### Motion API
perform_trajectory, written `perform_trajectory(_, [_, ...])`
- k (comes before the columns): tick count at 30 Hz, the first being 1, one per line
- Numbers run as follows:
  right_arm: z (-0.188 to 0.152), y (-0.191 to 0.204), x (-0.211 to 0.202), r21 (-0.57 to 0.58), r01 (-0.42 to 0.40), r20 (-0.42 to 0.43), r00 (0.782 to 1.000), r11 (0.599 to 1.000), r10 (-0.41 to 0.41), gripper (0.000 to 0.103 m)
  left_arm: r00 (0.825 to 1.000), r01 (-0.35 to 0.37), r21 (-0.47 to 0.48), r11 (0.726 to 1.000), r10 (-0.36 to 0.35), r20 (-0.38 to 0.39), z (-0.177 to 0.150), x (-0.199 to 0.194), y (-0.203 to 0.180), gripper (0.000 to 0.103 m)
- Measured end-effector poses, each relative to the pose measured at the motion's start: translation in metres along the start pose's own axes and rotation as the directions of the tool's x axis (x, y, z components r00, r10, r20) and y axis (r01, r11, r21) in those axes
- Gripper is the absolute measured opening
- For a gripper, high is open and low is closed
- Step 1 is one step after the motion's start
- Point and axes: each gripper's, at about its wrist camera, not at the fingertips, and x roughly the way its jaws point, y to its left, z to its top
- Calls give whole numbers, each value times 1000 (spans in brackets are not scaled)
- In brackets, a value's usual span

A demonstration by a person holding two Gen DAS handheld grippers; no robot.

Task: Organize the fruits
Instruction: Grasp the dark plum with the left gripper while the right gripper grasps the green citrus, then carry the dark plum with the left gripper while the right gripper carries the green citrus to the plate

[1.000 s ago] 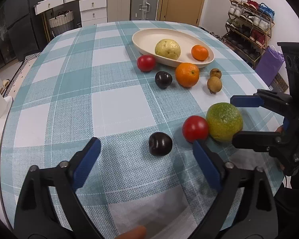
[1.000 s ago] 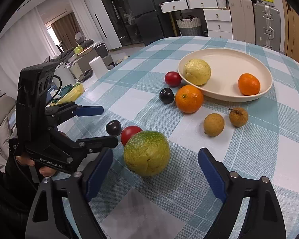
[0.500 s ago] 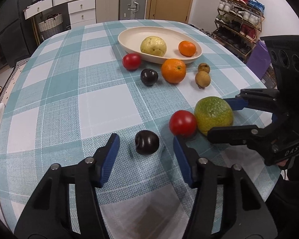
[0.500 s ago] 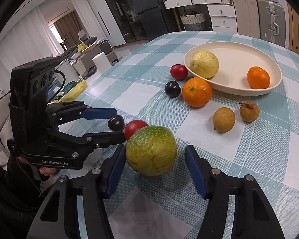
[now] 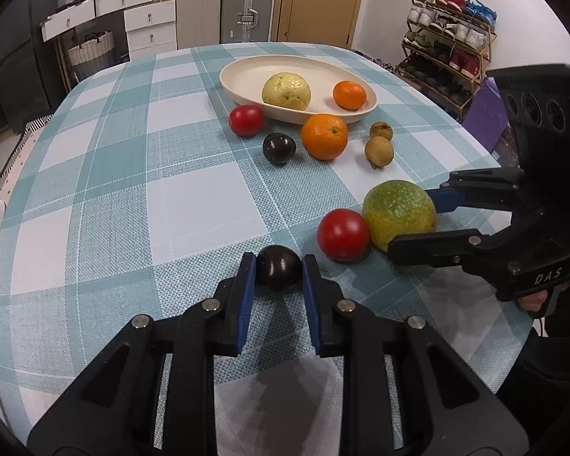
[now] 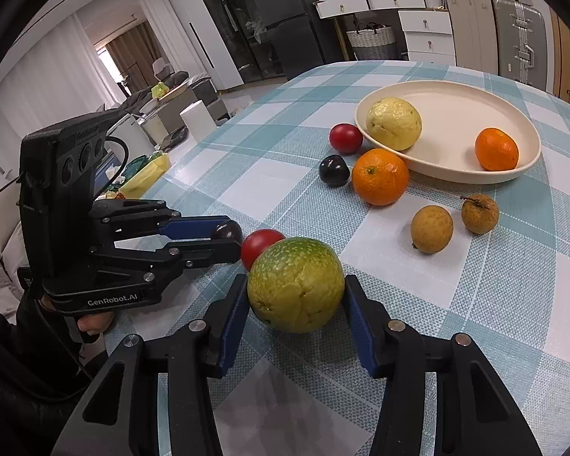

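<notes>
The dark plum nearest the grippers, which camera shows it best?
The left wrist view: the dark plum sits centred between the left gripper pads, nearly whole. The right wrist view shows only its top behind that gripper's fingers.

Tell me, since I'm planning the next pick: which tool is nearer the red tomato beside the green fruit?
Left, narrowly. The left tool, shut on the dark plum, sits just beside the tomato; the right tool is closing around the green fruit that touches it.
</notes>
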Motion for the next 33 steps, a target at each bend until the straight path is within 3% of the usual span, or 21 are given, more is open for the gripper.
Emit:
perform_trajectory(14, [2,-9,-11,23,17,41,999,1000,-18,50,999,32,-7,999,-31,40,3,-9,-3,21])
perform_trajectory(33, [8,-39,-46,117,102,141,983,988,-118,50,989,47,-68,997,-37,142,33,-20,1,21])
